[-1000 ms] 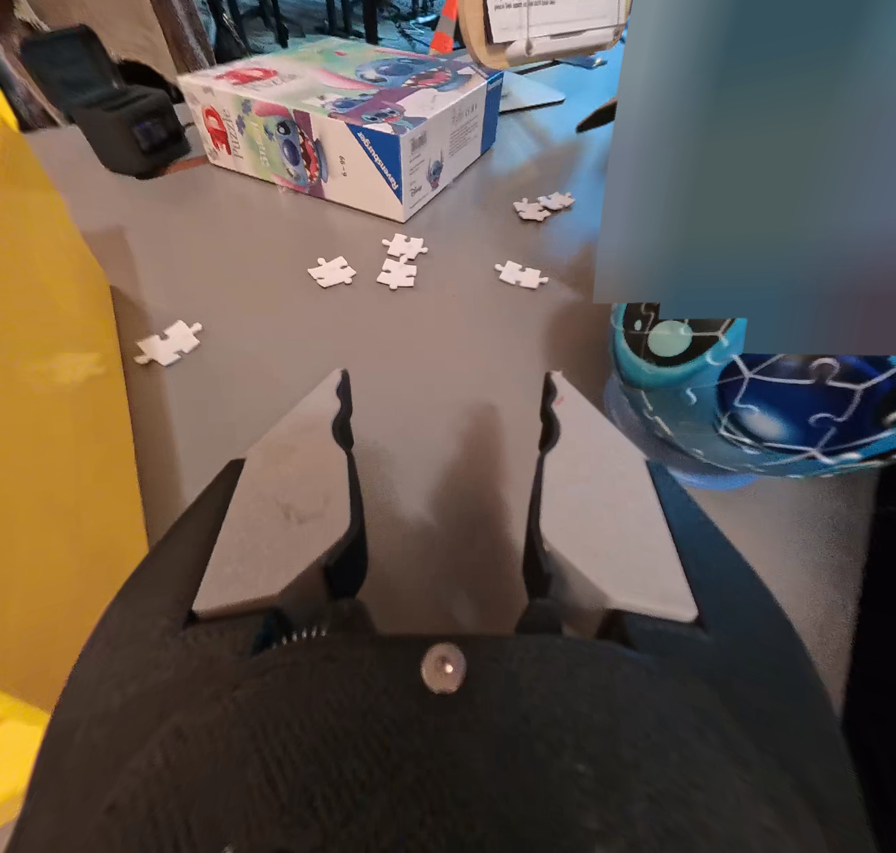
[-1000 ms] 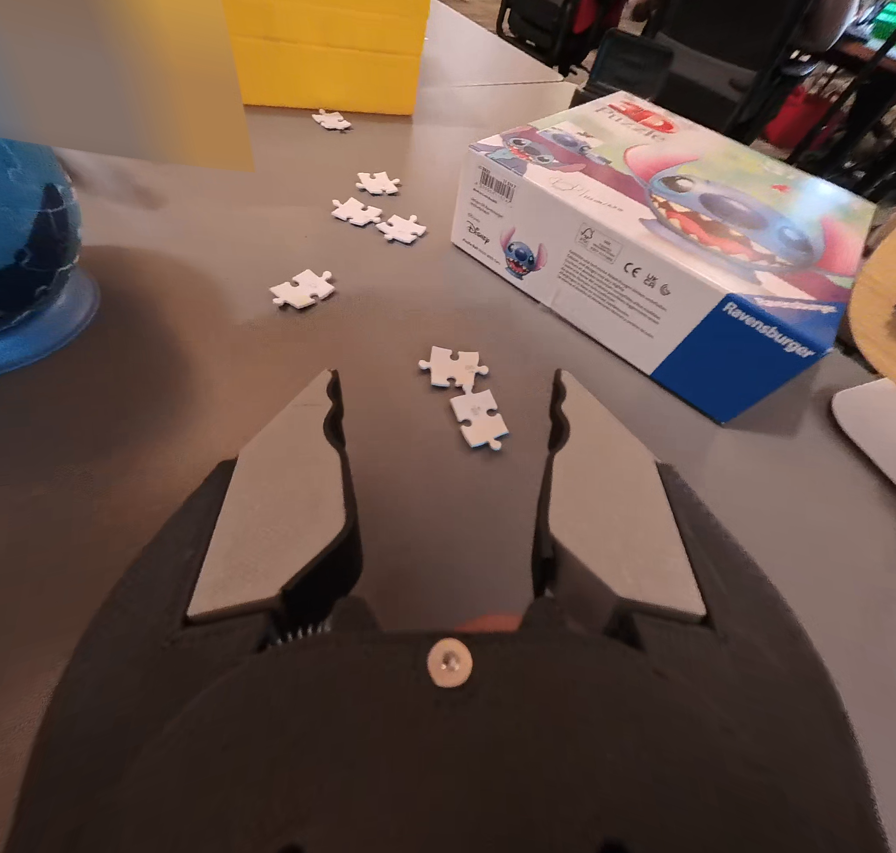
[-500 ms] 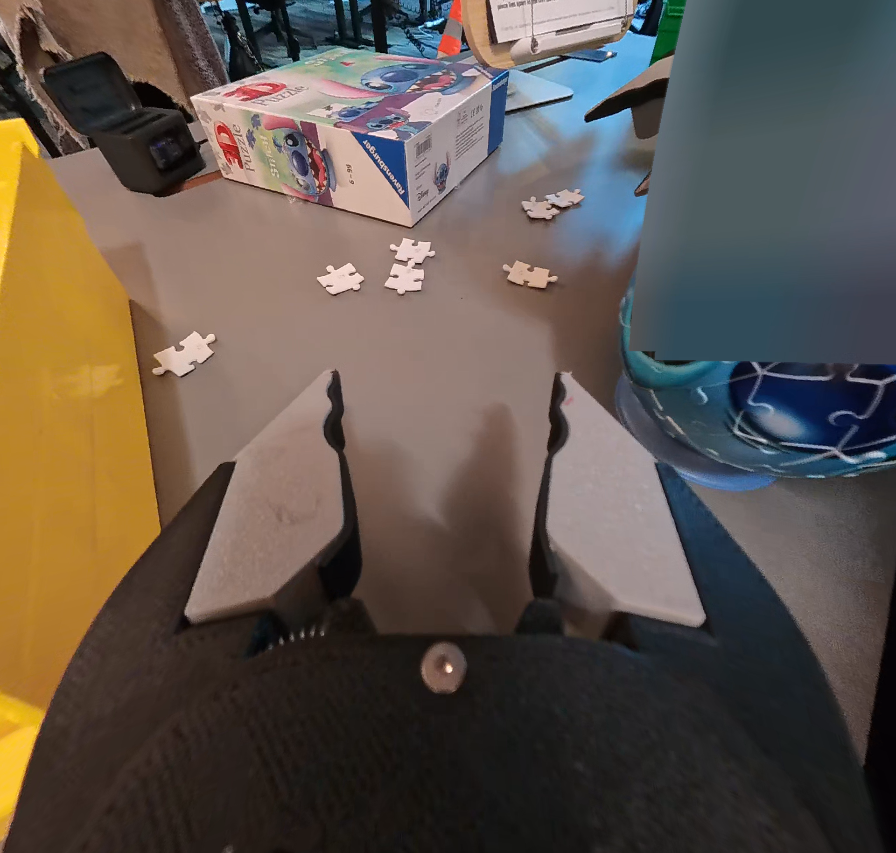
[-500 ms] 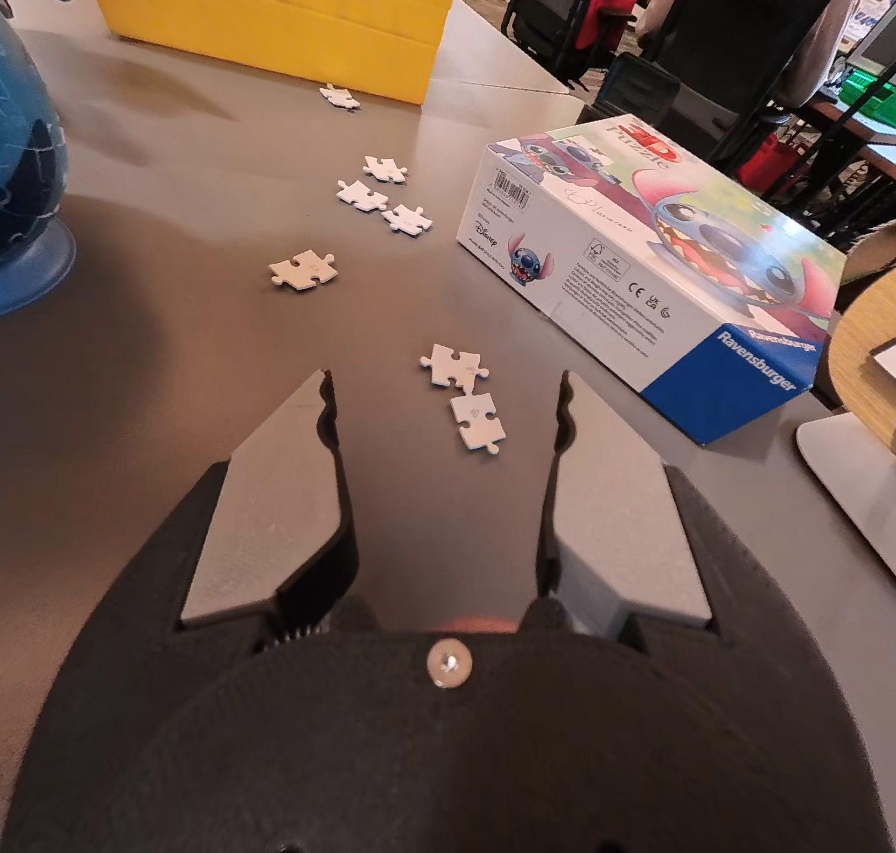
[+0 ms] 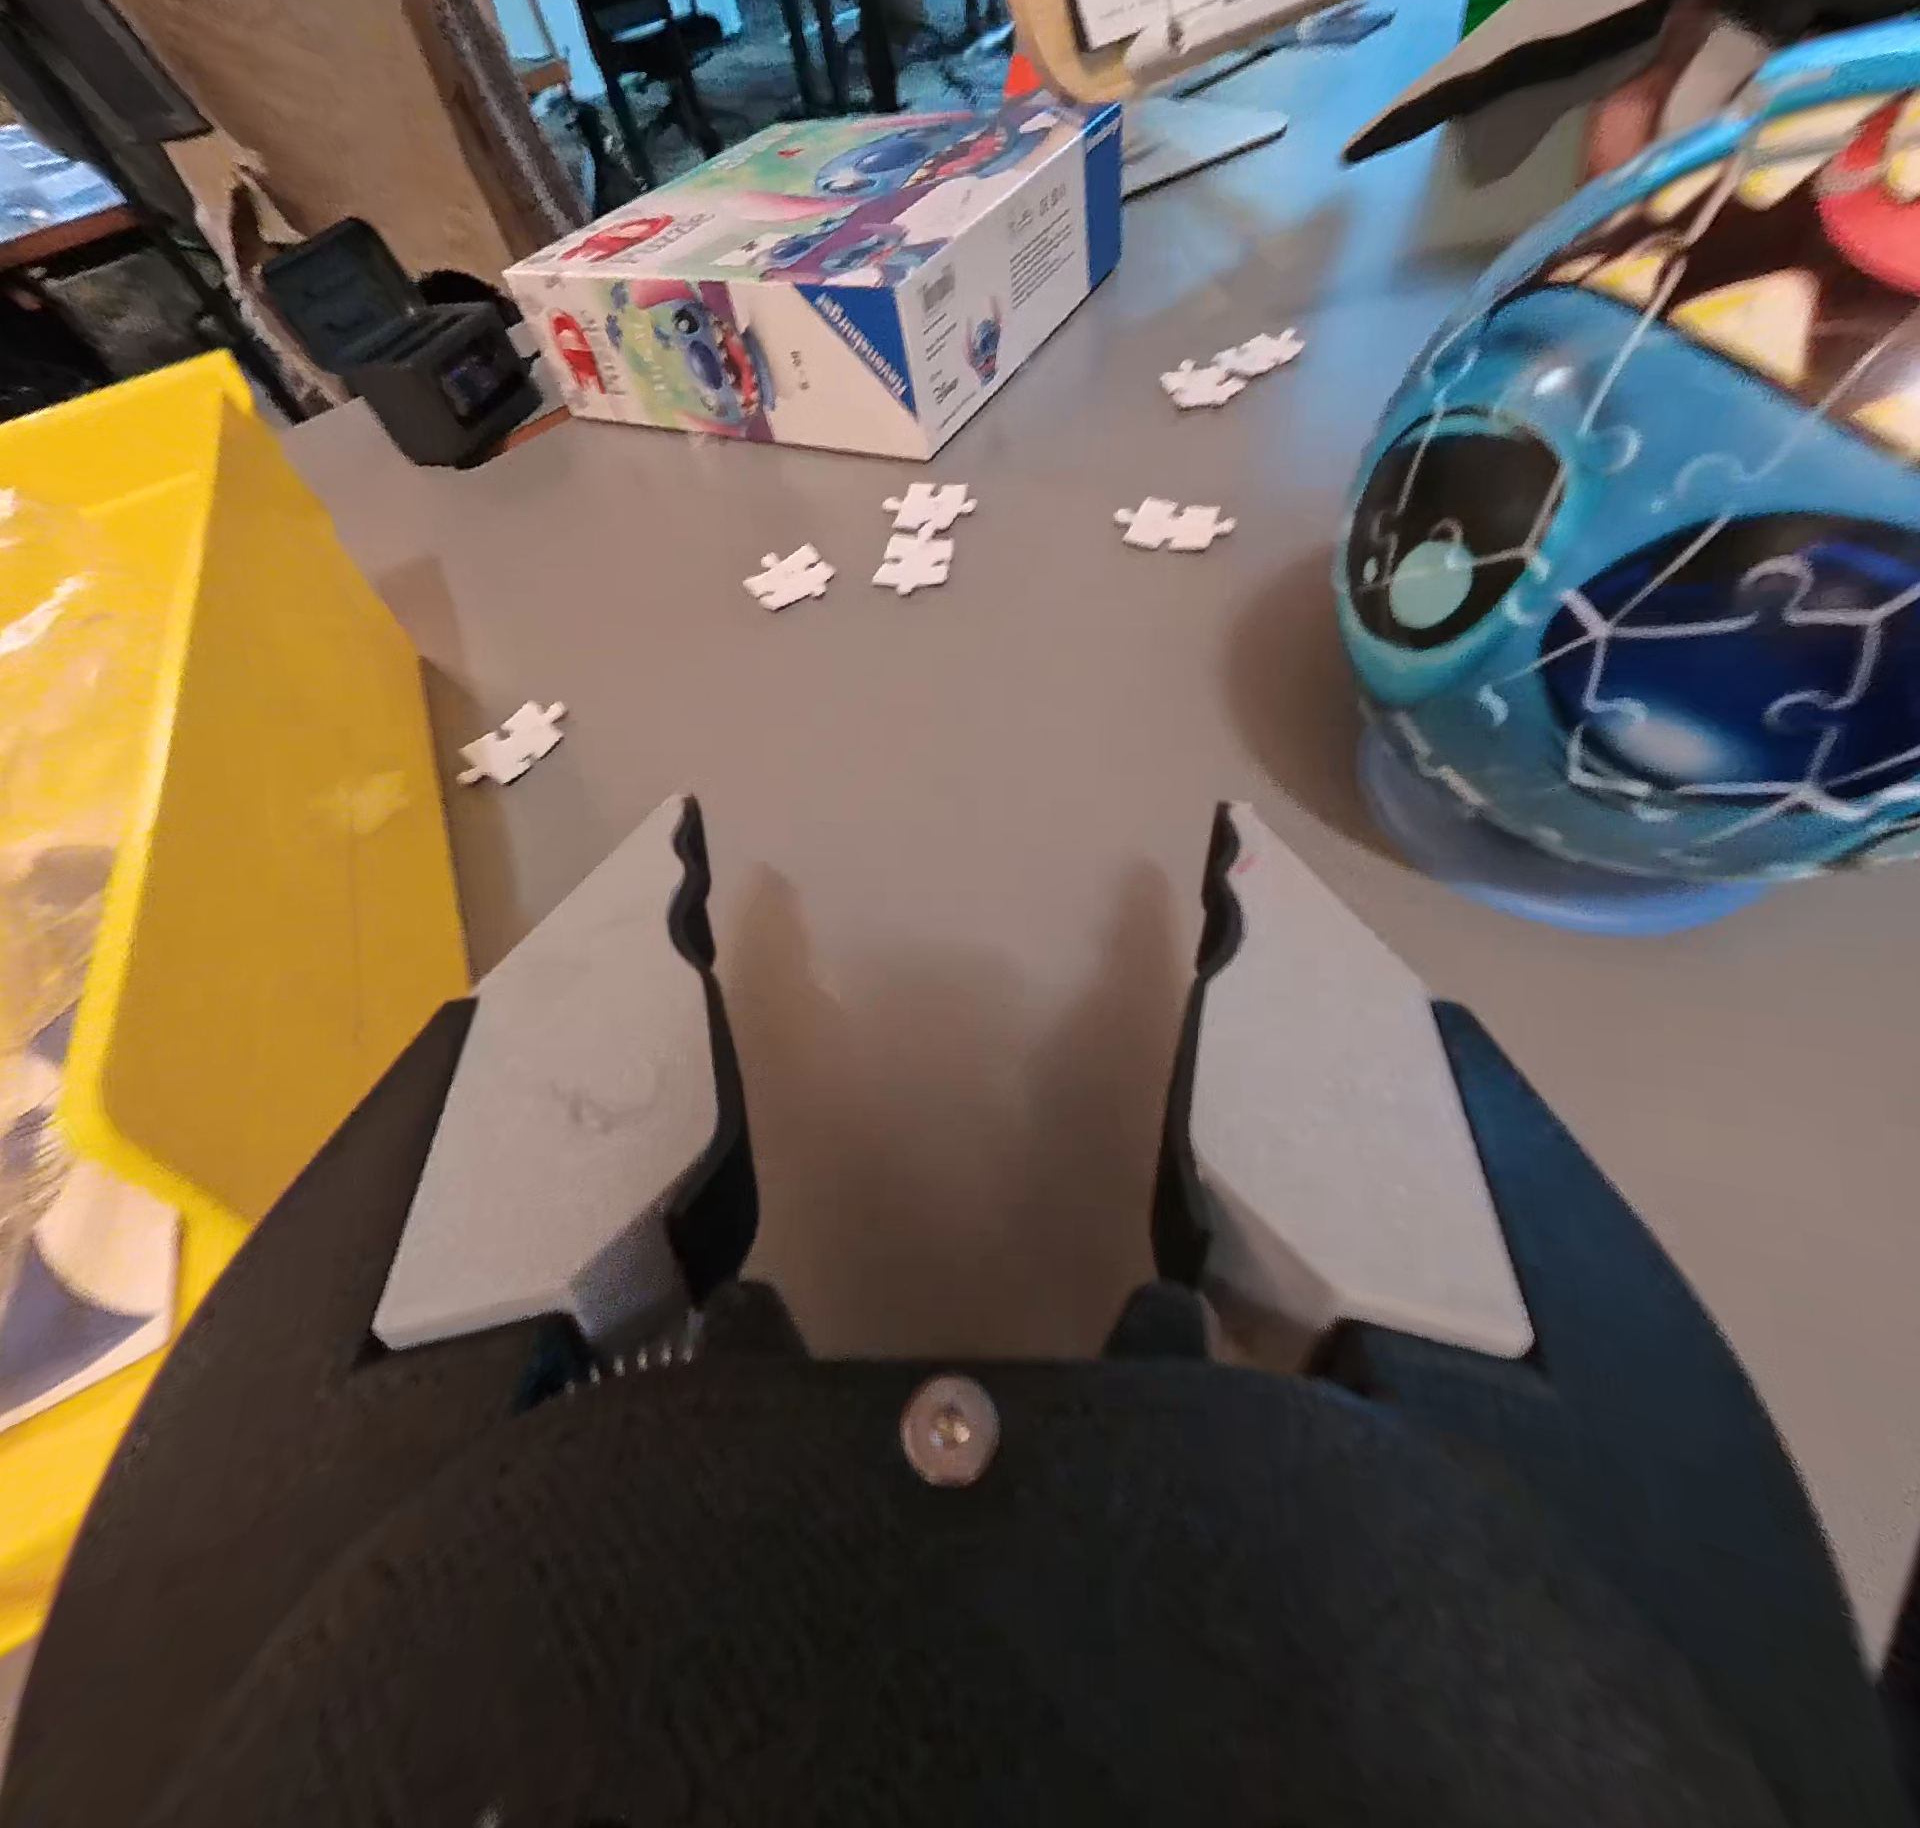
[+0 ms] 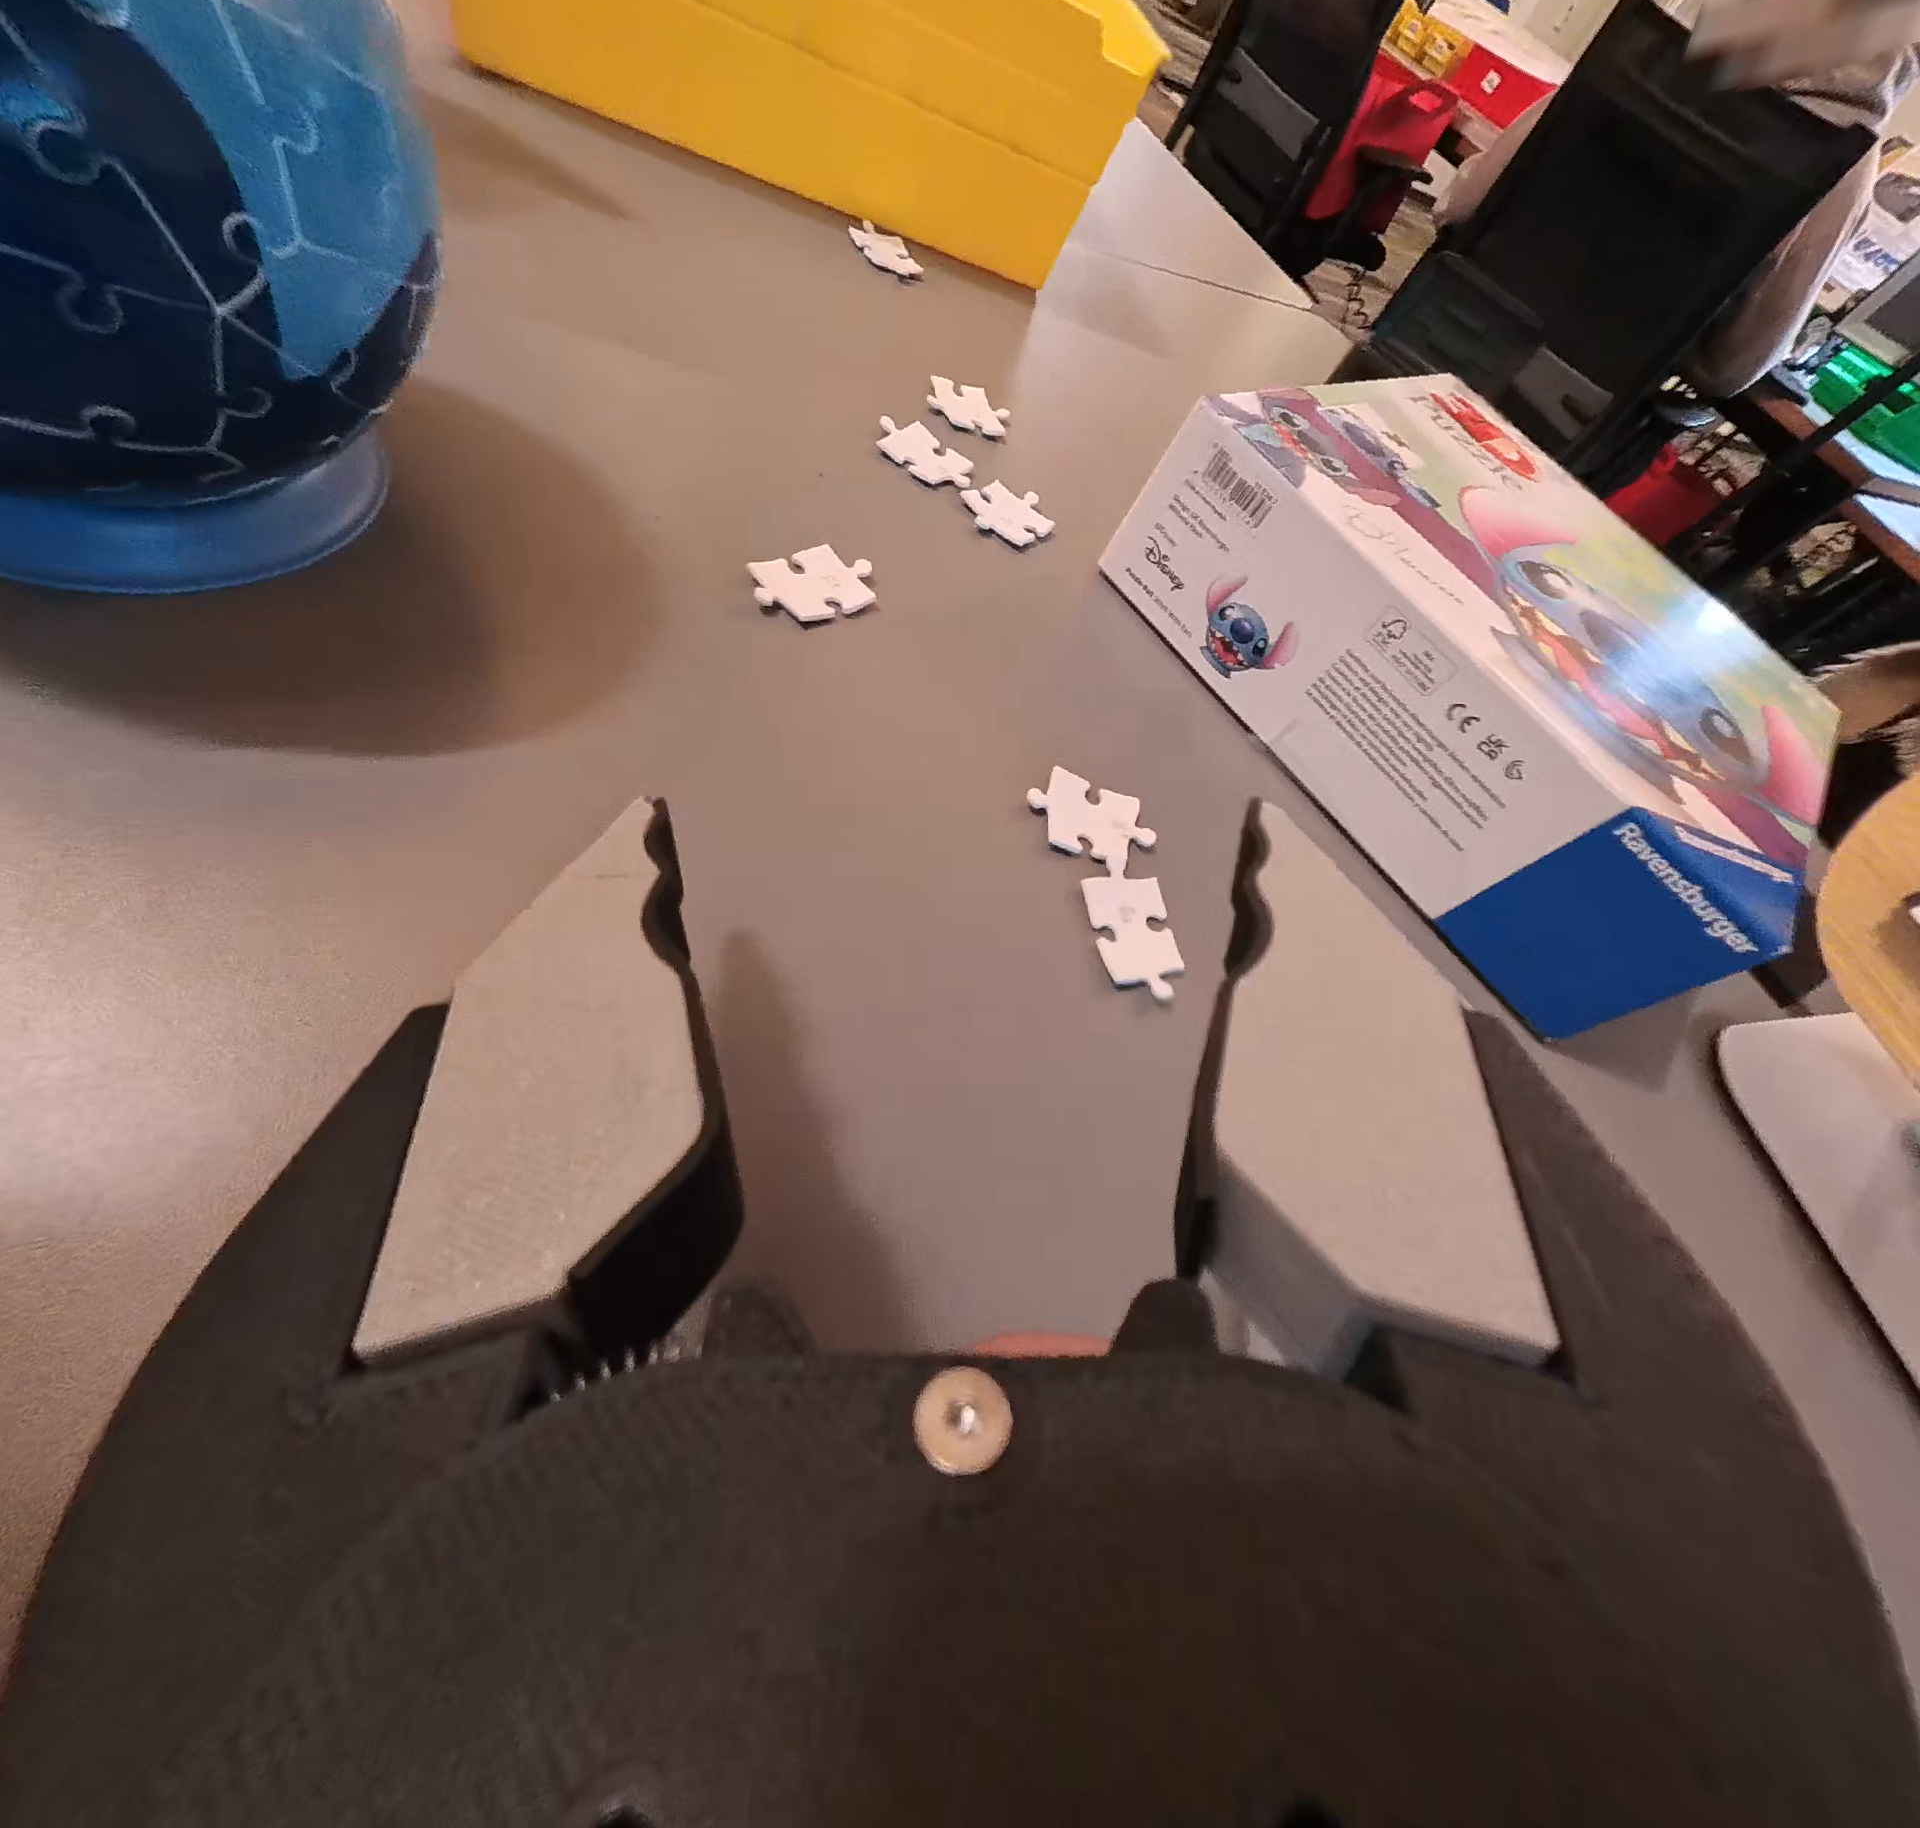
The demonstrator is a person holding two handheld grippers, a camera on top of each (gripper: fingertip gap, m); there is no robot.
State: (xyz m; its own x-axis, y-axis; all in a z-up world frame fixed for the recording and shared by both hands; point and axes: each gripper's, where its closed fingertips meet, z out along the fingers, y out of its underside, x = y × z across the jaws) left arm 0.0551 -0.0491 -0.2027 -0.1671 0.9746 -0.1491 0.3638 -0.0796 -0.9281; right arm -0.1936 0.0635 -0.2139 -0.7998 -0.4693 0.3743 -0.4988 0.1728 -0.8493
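- Two grippers, left gripper [image 5: 951, 848] and right gripper [image 6: 951, 848], both spread wide, empty, above grey table [image 5: 987, 739]
- Puzzle ball [image 5: 1662, 583] upright on its stand, right of left gripper
- Two white pieces [image 6: 1117, 879] lie end to end just inside right fingertip [image 6: 1252, 843]
- Puzzle box [image 6: 1475, 677] lies flat beyond; yellow bin [image 5: 208, 739] bounds far left

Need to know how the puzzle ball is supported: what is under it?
The blue puzzle ball sits on a round blue stand that rests on the grey table. How ball and stand meet is hidden by the ball's curve. Neither tool touches it.
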